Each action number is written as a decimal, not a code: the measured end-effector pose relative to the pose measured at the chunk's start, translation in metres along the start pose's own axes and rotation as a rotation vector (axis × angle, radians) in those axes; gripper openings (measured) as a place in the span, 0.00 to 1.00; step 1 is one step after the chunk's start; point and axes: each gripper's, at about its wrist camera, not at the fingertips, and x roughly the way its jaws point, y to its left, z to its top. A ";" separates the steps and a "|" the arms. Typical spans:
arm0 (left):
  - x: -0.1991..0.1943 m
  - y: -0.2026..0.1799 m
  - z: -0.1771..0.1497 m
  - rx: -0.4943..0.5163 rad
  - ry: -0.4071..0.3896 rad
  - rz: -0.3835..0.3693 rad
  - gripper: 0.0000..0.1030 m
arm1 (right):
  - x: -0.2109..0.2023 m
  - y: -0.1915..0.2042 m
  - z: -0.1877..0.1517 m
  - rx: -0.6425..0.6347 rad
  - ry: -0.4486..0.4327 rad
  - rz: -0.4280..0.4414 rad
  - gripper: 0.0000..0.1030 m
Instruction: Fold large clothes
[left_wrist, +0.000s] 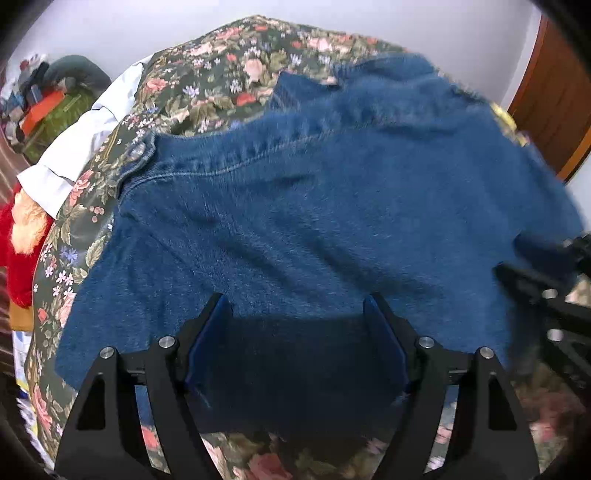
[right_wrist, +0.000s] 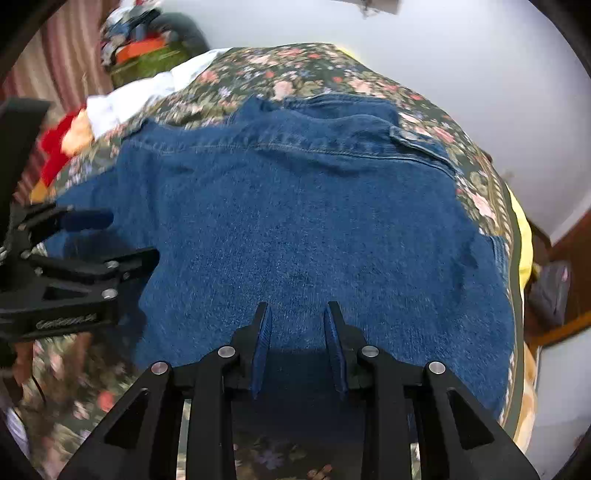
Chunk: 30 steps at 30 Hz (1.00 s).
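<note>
A blue denim jacket lies spread, back side up, on a floral bedspread; it also fills the right wrist view. My left gripper is open, its jaws wide apart over the jacket's near hem, holding nothing. My right gripper is open with a narrower gap, over the near hem, empty. The right gripper shows at the right edge of the left wrist view. The left gripper shows at the left of the right wrist view, jaws apart.
The floral bedspread covers the bed. A white cloth and a red and orange plush lie at its left edge. Cluttered items sit beyond. A wooden door stands at the right. A grey bag sits by the bed.
</note>
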 end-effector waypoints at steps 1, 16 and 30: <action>0.004 0.000 -0.002 0.008 -0.008 0.014 0.84 | -0.001 0.003 -0.002 -0.028 -0.010 -0.010 0.25; -0.007 0.025 -0.032 0.048 -0.053 0.086 0.90 | -0.019 -0.037 -0.019 0.011 -0.036 -0.159 0.87; -0.081 0.092 -0.072 -0.109 -0.144 0.139 0.89 | -0.063 -0.018 -0.026 -0.026 -0.077 -0.138 0.87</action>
